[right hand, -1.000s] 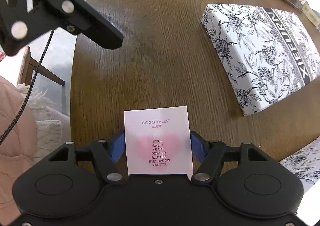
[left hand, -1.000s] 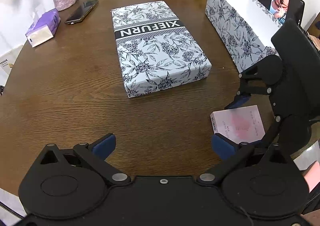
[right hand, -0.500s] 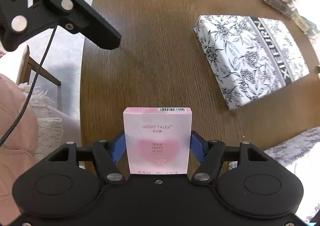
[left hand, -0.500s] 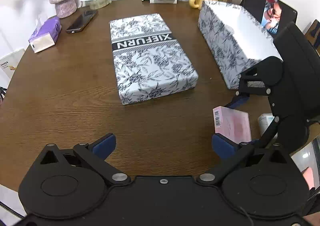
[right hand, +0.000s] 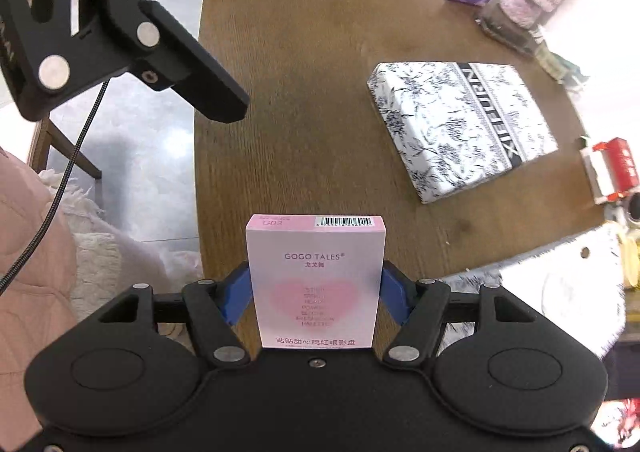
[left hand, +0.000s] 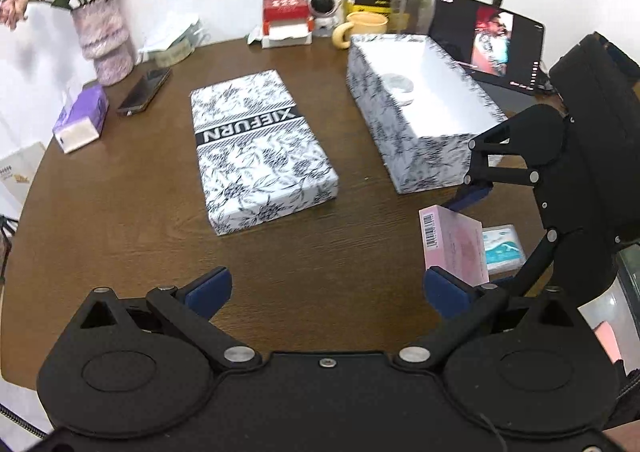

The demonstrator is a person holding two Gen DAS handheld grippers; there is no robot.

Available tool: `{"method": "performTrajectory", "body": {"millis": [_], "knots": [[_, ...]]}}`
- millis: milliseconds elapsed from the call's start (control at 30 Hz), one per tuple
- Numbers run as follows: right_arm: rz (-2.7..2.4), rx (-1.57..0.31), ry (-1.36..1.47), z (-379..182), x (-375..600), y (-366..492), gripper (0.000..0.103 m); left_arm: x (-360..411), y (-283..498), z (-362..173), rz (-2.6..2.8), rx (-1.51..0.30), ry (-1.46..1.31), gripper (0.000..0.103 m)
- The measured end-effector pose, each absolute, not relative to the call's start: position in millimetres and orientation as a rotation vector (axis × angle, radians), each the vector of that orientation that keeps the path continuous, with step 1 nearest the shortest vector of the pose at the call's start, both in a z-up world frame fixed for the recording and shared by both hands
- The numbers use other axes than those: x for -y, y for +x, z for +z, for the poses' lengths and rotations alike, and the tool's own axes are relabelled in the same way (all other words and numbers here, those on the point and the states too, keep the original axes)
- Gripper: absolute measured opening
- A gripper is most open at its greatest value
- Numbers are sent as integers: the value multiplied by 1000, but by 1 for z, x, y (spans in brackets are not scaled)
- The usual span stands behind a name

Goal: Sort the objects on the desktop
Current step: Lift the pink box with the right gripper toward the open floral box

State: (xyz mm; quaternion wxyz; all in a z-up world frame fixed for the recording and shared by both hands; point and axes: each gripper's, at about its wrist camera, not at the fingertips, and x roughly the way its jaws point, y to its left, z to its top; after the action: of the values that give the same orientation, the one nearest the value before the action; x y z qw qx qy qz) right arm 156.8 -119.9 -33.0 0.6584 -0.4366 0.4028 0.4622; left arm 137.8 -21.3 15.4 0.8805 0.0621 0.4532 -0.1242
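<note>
Pink palette box point(right hand: 316, 280): clamped between the blue pads of the right hand-held gripper point(right hand: 314, 298), held in the air above the near edge of the worktop point(left hand: 120, 211), barcode end pointing away from the gripper.
Open patterned box point(left hand: 420, 123): stands at the right of the worktop; a round pale item lies inside, so sorting looks begun, though the rest of its inside is hard to read.
Patterned lid point(left hand: 256, 147): lies flat mid-worktop, apart from the box.
Left to do: judged, the pink box must go into the open box; a small blue-and-white packet point(left hand: 502, 248) lies loose beside it.
Left hand-held gripper point(left hand: 326, 288): fingers wide apart, nothing between them.
Change from earlier: the pink box lay flat on the worktop a second ago; it is now lifted clear and tilted, and both views have risen.
</note>
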Motion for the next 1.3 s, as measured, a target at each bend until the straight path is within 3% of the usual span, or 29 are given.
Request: {"method": "performTrajectory", "body": {"millis": [633,1300], "knots": [[957,-845,-973,27,164,137,69,59,106,57,-326,-867,169,103],[925,-839,-948,50,194,245,69,85,205,58,-416,-931,241,103]]}}
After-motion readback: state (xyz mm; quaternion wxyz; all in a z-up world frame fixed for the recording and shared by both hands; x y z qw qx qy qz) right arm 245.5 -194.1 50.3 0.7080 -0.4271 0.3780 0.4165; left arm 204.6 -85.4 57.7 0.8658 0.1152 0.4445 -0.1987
